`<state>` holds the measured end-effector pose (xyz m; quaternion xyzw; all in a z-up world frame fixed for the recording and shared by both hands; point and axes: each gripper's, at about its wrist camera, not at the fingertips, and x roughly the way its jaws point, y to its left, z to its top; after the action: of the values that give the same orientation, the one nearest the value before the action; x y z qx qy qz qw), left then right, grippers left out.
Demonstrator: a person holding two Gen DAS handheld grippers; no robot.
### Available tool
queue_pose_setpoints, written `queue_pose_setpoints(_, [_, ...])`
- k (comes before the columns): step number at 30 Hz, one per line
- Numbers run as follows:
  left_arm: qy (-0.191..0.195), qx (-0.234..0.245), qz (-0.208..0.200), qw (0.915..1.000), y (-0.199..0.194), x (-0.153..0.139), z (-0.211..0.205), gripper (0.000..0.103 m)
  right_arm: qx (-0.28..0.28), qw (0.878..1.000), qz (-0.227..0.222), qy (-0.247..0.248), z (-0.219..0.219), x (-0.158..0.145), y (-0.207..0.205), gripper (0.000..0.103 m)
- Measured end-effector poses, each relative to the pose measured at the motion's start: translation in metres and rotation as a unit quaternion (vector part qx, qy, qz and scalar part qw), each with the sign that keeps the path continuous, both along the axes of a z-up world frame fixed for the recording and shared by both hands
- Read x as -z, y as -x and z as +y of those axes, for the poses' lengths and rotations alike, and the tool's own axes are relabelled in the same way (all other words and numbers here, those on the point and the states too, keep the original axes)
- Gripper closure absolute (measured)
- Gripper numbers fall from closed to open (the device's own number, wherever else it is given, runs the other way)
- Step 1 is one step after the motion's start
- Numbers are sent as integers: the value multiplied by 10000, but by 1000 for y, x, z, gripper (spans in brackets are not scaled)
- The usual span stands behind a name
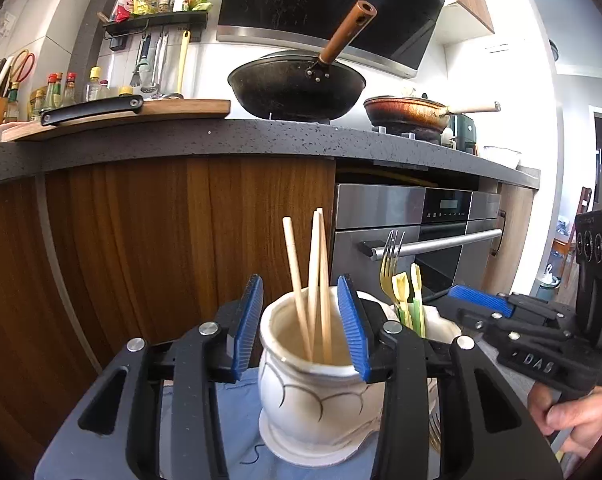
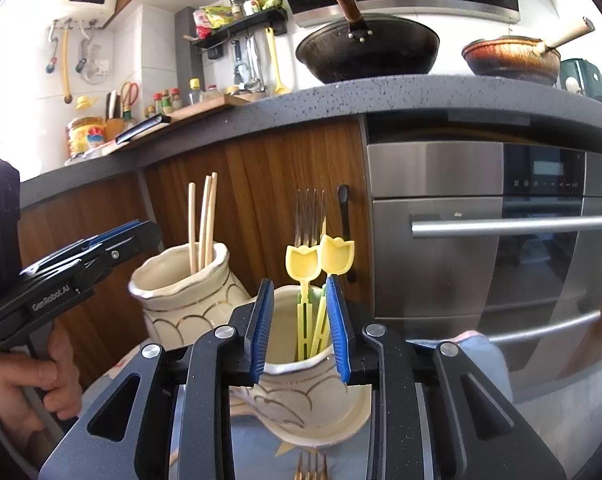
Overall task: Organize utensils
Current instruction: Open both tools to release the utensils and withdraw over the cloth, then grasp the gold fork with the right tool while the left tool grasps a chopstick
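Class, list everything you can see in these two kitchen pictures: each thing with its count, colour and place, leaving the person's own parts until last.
Cream ceramic jars: two, cream with gold lines, side by side on blue cloth.
Wooden chopsticks: three, pale, upright in the left jar.
Tulip-shaped plastic picks: two, yellow with green stems, in the right jar.
Metal fork: one, tines up, in the right jar.
Black wok: one, on counter.
Brown pan: one, right of the wok.
Steel oven: one, under the counter.
Left gripper: blue pads, open around the chopstick jar.
Right gripper: blue pads, open around the picks.
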<state>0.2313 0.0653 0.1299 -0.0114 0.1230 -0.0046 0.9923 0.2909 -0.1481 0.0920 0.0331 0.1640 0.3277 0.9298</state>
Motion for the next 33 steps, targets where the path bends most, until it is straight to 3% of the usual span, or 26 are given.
queue_pose_setpoints(5, [217, -75, 12, 9997, 19, 0, 8, 63, 19, 10000, -59, -38, -14, -6, 10, 74])
queue_pose_setpoints(8, [415, -96, 226, 9988, 31, 10, 9, 63, 69, 10000, -7, -63, -23, -5, 15, 70])
queue_pose_setpoints(20, [343, 82, 1142, 9928, 65, 56, -3, 63, 101, 9987, 463, 198, -44, 18, 46, 68])
queue_pose_setpoints(26, [168, 247, 1676, 9854, 72, 80, -16, 63, 54, 9954, 751, 588, -42, 34, 62, 68])
queue_pose_setpoints(33, [-113, 410, 2230, 9739, 75, 104, -33, 63, -54, 9840, 1142, 1367, -25, 61, 79, 68])
